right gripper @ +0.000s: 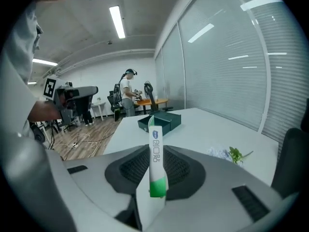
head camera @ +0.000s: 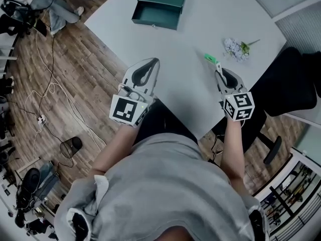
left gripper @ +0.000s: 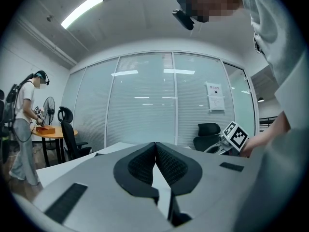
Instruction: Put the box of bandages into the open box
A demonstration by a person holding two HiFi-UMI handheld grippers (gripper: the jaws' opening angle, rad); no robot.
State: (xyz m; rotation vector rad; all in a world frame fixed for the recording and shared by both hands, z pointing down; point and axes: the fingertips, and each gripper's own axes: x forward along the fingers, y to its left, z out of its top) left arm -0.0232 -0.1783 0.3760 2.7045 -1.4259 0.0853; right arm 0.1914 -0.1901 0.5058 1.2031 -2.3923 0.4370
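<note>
Right gripper [head camera: 219, 73] jaws clamp the bandage box [right gripper: 157, 173] by its narrow faces. It may pivot or slip before reaching the open box [head camera: 159, 6]. Left gripper [left gripper: 155, 161] jaws are closed and empty.

Pale flowers [head camera: 236, 48] lie on the white desk [head camera: 210, 19] near its right edge. A black office chair [head camera: 291, 79] stands just off that edge. White cables [head camera: 47, 92] trail over the wooden floor [head camera: 85, 79], near what may be a wire bin [head camera: 71, 146].
</note>
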